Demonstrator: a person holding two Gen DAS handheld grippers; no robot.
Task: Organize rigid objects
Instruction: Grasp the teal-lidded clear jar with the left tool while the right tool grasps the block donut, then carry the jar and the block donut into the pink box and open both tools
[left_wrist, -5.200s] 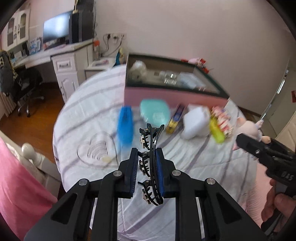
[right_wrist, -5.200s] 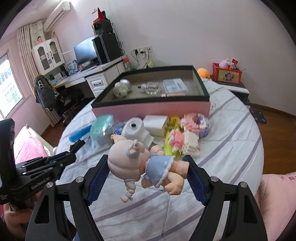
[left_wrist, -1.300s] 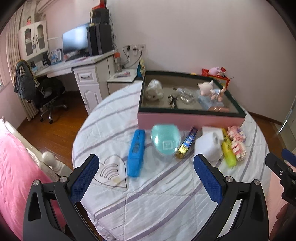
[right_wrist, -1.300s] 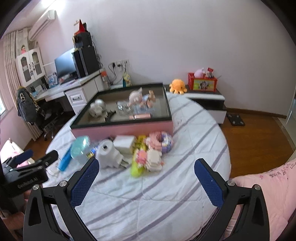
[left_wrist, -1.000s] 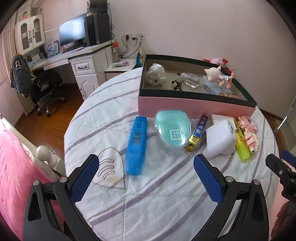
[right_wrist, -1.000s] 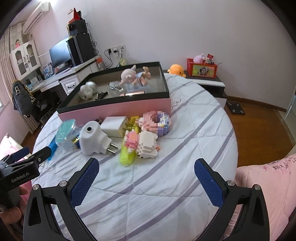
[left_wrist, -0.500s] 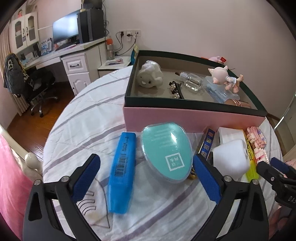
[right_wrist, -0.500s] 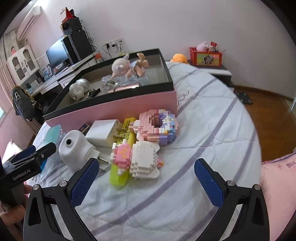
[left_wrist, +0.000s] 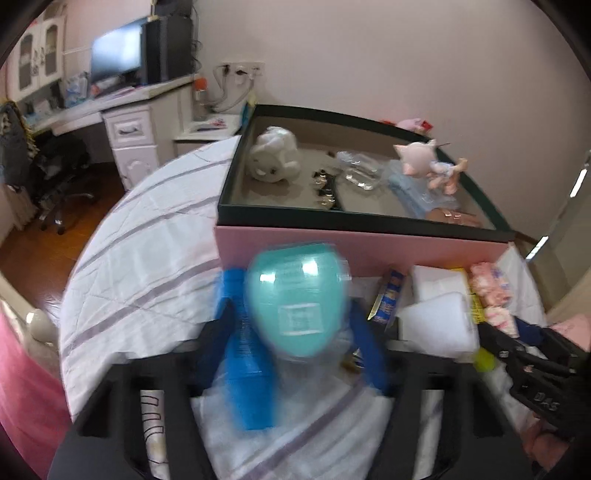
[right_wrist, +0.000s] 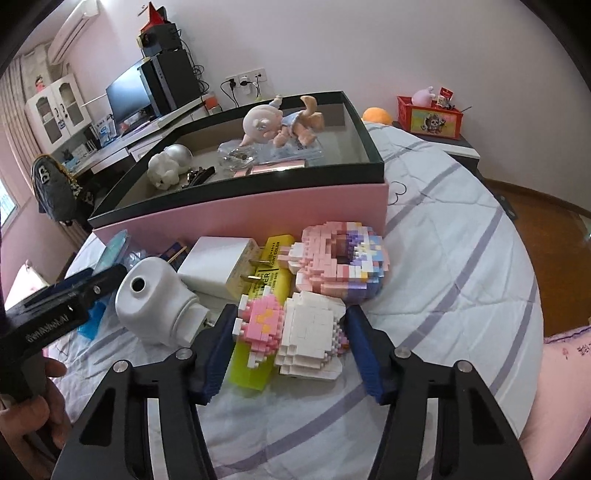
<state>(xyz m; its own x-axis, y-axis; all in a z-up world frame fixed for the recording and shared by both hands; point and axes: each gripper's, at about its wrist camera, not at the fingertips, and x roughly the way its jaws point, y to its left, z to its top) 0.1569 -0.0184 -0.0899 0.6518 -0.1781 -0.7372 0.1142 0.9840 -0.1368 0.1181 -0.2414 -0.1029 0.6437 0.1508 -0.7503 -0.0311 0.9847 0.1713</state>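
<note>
Striped table (right_wrist: 461, 258) | left gripper (left_wrist: 299, 343) closing around teal case (left_wrist: 295, 299) | right gripper (right_wrist: 290, 339) closing around block figure (right_wrist: 295, 332)

The room is bright with soft daylight, even and without hard shadows. Around the pink cardboard box with the dark rim (left_wrist: 362, 247), the left wrist view smears with motion: the teal oval plastic case (left_wrist: 297, 301) just in front of it is blurred and carries white glare patches. The right wrist view is sharp; the white and pink brick-built figure (right_wrist: 295, 332) shows every stud. Both views bow and darken toward the corners.
</note>
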